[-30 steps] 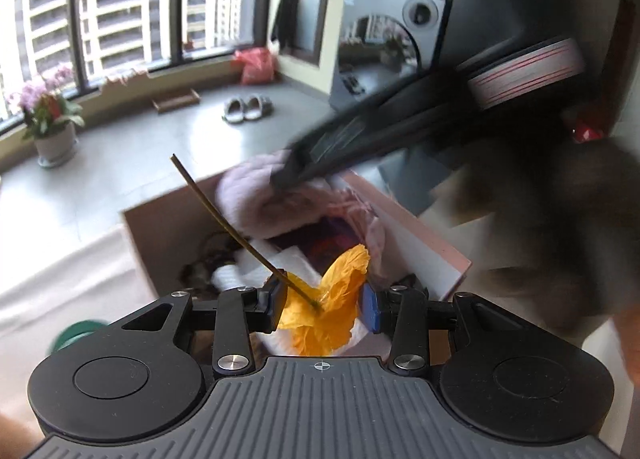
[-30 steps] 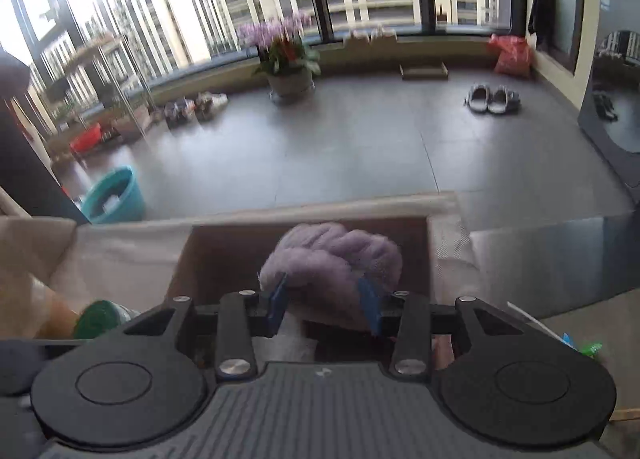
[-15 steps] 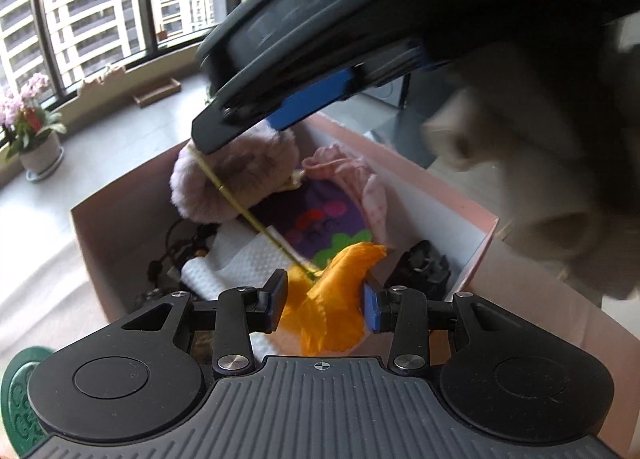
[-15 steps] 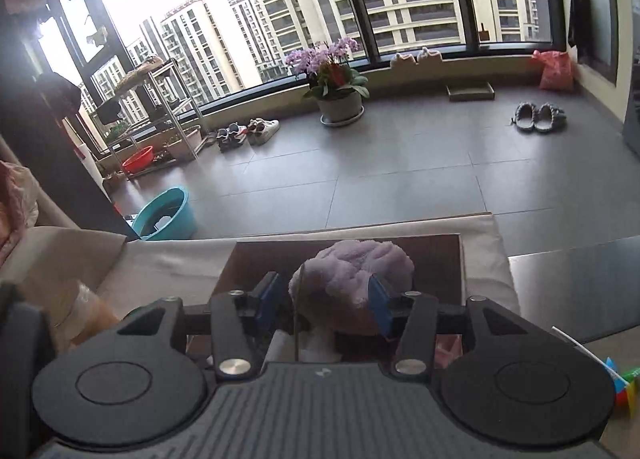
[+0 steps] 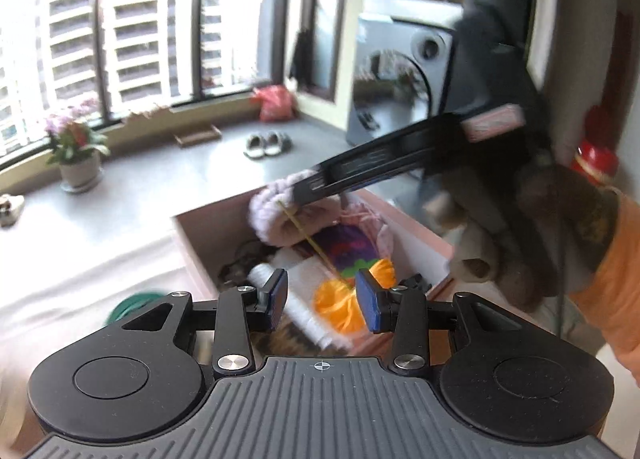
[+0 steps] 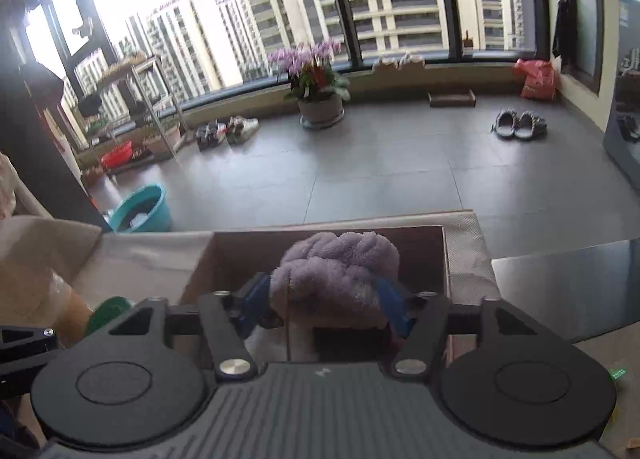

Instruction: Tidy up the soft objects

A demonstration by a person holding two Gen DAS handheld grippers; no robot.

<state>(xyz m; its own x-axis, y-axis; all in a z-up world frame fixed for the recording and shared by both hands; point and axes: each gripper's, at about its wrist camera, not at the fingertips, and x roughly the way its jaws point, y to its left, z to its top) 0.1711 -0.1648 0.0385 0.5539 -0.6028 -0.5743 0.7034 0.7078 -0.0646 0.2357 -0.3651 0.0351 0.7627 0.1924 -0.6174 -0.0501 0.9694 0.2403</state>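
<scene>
Over an open cardboard box (image 6: 436,255) at the table's far edge, the right gripper (image 6: 326,301) holds a fluffy lilac slipper (image 6: 340,265), its blue fingers pressed into the pile on either side. Seen from the left wrist camera, the same slipper (image 5: 280,215) hangs above the box's far end, pinched under the dark fingers (image 5: 360,175) of the other tool. It looks light and squashy, likely to sag and slip rather than break, so a deep bite across the thick middle should serve better than a nip at the edge. Nearer the camera, the left gripper (image 5: 322,295) stands with its fingers apart, clamped on nothing. An orange paper flower (image 5: 348,301) lies in the box between and just beyond those pads, nearer the right one, with its thin stem (image 5: 310,243) slanting up toward the slipper. Flimsy and easily crushed, it seems best taken lightly by the stem's base. White cloth (image 5: 304,299) and a purple printed item (image 5: 348,247) sit packed beside it.
</scene>
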